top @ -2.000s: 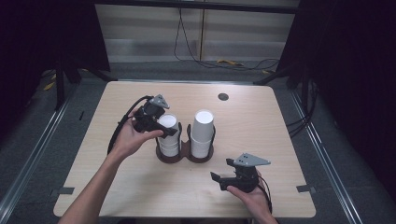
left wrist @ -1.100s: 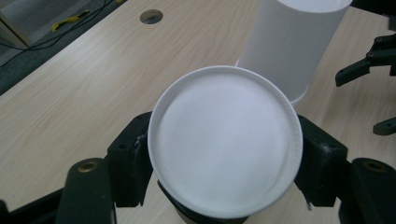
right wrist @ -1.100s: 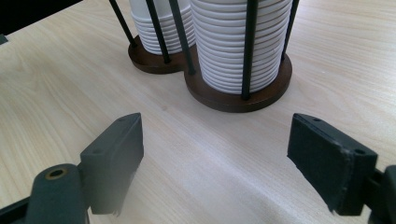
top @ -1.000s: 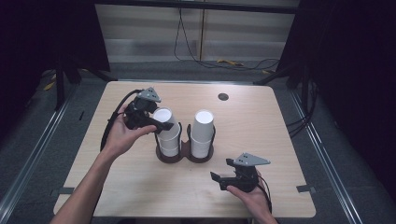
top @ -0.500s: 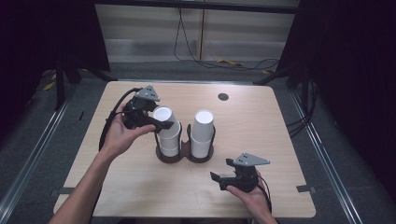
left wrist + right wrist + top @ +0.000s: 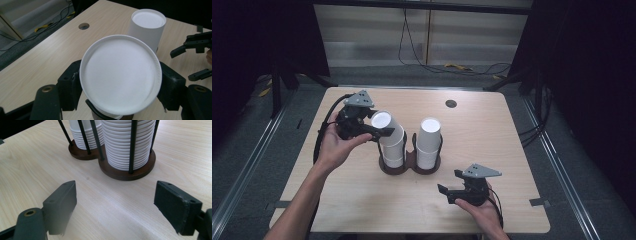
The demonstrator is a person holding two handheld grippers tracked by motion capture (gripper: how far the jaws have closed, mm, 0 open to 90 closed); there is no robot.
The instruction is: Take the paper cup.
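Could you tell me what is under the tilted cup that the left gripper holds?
The rest of the left cup stack in the dark wooden holder. The cup covers the stack's top, held by the left gripper.

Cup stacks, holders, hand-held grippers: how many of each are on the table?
Stacks of white cups: 2, left stack and right stack
Brown cup holder: 1
Hand-held grippers: 2, left hand-held gripper and right hand-held gripper
Total: 5
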